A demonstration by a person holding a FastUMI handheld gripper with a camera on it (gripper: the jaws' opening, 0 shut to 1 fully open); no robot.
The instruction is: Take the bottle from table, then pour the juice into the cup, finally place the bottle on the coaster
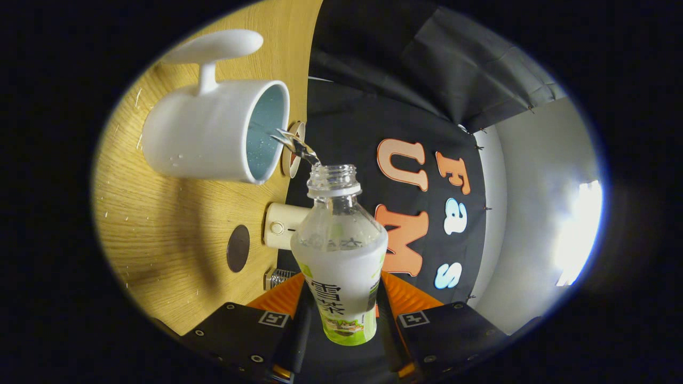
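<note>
Pour underway: gripper [341, 320] fingers clamped on bottle [341, 250], tipped; stream entered cup [213, 136] at 11 o'clock. Judged: keep neck over rim, tilt slowly, w/o splashing table [160, 234].

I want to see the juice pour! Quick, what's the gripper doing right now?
Gripper: shut on the bottle, both fingers pressing its sides, tipping it so liquid streams from its open mouth into the white cup.

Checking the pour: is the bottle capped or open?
Open: the bottle, held in the gripper, has a bare neck, liquid streaming into the mug.
</note>
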